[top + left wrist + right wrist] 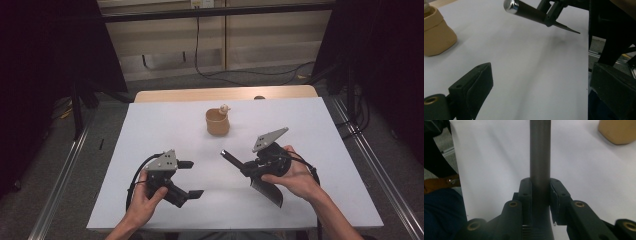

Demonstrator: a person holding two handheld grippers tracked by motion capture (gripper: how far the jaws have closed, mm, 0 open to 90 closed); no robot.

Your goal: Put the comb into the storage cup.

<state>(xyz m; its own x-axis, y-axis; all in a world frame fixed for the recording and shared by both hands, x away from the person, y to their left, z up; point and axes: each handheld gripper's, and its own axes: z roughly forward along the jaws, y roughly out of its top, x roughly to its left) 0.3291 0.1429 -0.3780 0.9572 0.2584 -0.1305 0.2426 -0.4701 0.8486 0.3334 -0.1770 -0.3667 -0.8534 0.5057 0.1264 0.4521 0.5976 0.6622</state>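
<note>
Right jaws: clenched on the dark handle of a knife [539,157]; in the right gripper view the pads press the handle from both sides.
Knife: held off the tabletop, handle end aimed toward the table's middle, broad blade [267,190] hanging toward the near edge below the right hand.
Right gripper [257,167]: gripped from the right by the person's right hand [295,176], wrist angled inward, grey three-cornered plate on top.
Left jaws: released, spread wide, nothing between them.
Left gripper [189,178]: held low over the near left of the tabletop by the left hand [145,197], jaws pointing right toward the knife.
Tan cup [217,121]: stands toward the far middle, well apart from both grippers.
Tabletop [150,130]: white sheet over a wooden top.
Room: dark curtains at both sides, cables on the grey floor beyond.
</note>
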